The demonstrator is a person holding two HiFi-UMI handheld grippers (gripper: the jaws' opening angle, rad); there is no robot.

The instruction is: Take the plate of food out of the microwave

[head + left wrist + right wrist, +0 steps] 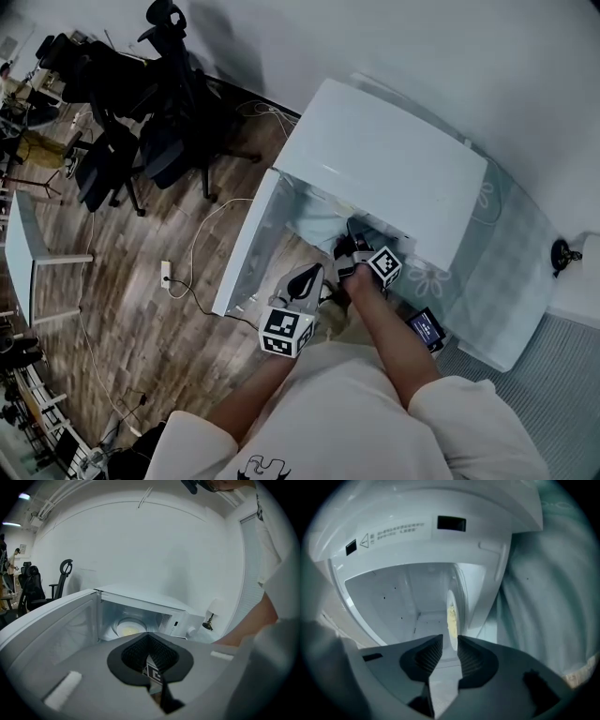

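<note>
The round white plate (452,620) of yellow food sits inside the boxy white microwave (394,173). The right gripper (450,643) holds its ribbed black jaws parted before the plate's rim. The left gripper (148,638) is pressed together, empty.

the person's left forearm (248,389) and right forearm (394,337) both reach forward and down. the left gripper (305,279) sits lower and nearer the body, its jaws closed tip to tip with nothing between them. the right gripper (350,246) is stretched further ahead, rolled onto its side, its jaws a little apart.
</note>
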